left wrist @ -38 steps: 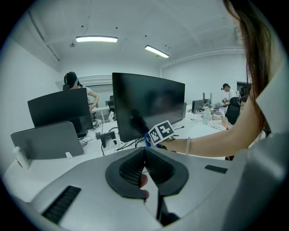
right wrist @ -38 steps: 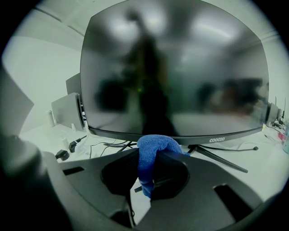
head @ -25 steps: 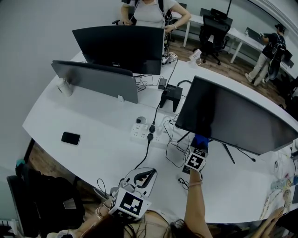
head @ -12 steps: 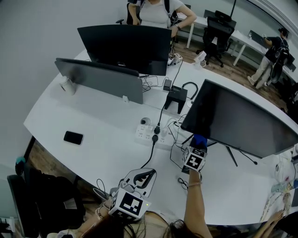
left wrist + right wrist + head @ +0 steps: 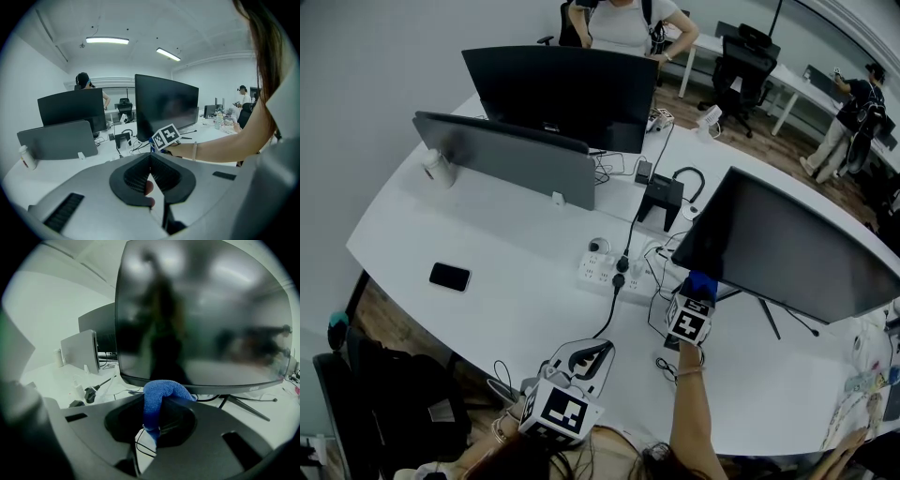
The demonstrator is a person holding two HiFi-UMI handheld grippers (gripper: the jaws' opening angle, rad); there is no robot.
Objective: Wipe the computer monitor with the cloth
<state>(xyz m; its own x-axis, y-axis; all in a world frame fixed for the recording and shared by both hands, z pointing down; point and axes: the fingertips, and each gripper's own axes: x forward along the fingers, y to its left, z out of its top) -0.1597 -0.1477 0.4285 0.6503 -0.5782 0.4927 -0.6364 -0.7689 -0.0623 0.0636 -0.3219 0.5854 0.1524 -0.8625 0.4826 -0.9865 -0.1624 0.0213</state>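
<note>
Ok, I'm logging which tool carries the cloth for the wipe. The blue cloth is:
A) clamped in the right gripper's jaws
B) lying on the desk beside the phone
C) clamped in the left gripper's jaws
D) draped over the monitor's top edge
A: the right gripper view shows the blue cloth pinched in the right gripper, in front of the monitor and near its lower edge. The left gripper is shut with no cloth in it.

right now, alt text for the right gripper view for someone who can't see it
The right tongs are shut on a blue cloth, held in front of the bottom edge of a big dark monitor that fills the view. A white desk with cables and a plug lies to the left.
</note>
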